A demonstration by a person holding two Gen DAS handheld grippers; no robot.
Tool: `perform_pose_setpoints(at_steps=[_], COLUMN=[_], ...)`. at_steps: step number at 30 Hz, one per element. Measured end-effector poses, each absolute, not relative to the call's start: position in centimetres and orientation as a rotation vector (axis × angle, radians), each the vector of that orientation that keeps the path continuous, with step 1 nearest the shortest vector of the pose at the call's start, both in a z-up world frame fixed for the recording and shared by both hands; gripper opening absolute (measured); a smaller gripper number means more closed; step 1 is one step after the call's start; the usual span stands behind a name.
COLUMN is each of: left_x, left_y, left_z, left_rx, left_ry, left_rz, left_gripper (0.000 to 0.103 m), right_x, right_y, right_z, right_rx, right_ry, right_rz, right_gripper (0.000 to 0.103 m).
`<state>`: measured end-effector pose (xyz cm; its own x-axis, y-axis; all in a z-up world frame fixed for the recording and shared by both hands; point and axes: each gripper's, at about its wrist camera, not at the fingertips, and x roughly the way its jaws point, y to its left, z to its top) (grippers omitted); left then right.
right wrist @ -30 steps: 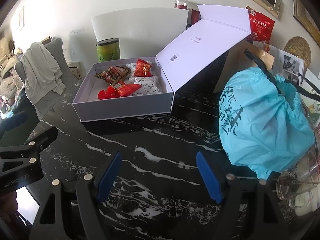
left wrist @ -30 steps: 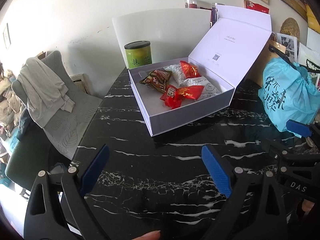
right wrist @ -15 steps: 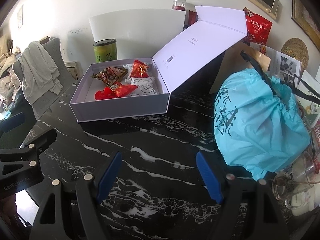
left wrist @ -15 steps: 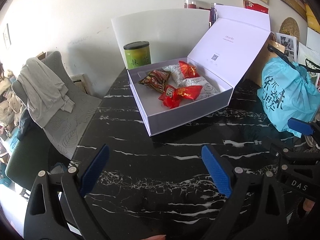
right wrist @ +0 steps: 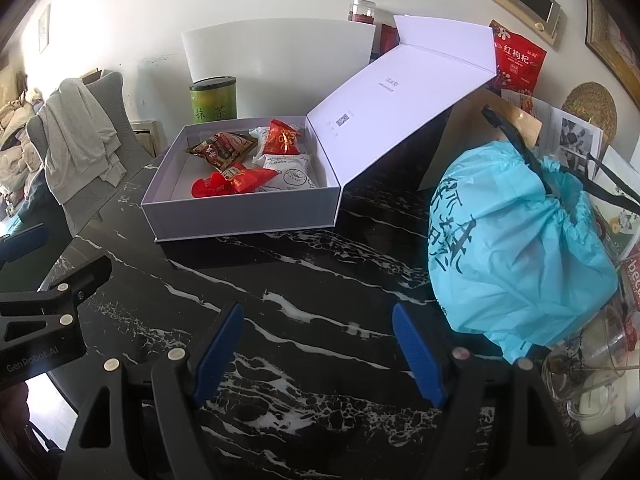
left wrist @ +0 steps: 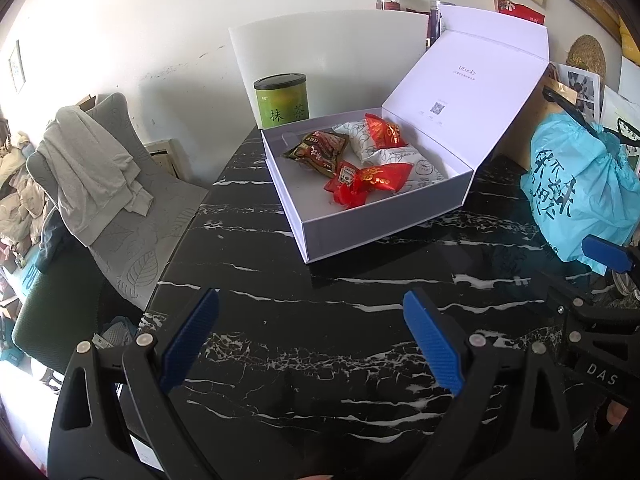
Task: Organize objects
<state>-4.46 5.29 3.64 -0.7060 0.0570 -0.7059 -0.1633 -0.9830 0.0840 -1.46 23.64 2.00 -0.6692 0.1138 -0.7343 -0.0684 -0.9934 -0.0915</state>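
Observation:
An open white gift box (left wrist: 372,232) (right wrist: 240,216) stands on the black marble table (left wrist: 320,344), its lid (left wrist: 464,92) leaning back to the right. Inside lie a brown snack packet (left wrist: 318,151), red-wrapped packets (left wrist: 372,178) and white wrapped pastries (left wrist: 416,166). A green tea tin (left wrist: 282,100) (right wrist: 214,100) stands behind the box. My left gripper (left wrist: 312,340) is open and empty, well short of the box. My right gripper (right wrist: 318,344) is open and empty, nearer the table's front, to the right of the left one.
A turquoise plastic bag (right wrist: 516,248) (left wrist: 580,192) sits at the right of the table, with a glass cup (right wrist: 592,364) beside it. A grey chair with a draped garment (left wrist: 92,176) stands left of the table. Packets and pictures line the back wall.
Both grippers have drawn back slightly from the box; it appears a little farther away. Jaws stay open and empty.

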Motion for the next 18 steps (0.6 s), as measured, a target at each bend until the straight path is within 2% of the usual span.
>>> perform_pose_setpoints(at_steps=[18], left_x=[-3.3], left_y=[5.9], left_z=[3.9], left_rx=[-1.132], left_ry=[0.261], left_rz=[2.758], left_gripper=[0.094], right_x=[-0.9], right_y=[23.6], right_z=[2.2], right_rx=[-1.230], right_ry=[-0.082], right_rz=[2.807], right_gripper=[0.078])
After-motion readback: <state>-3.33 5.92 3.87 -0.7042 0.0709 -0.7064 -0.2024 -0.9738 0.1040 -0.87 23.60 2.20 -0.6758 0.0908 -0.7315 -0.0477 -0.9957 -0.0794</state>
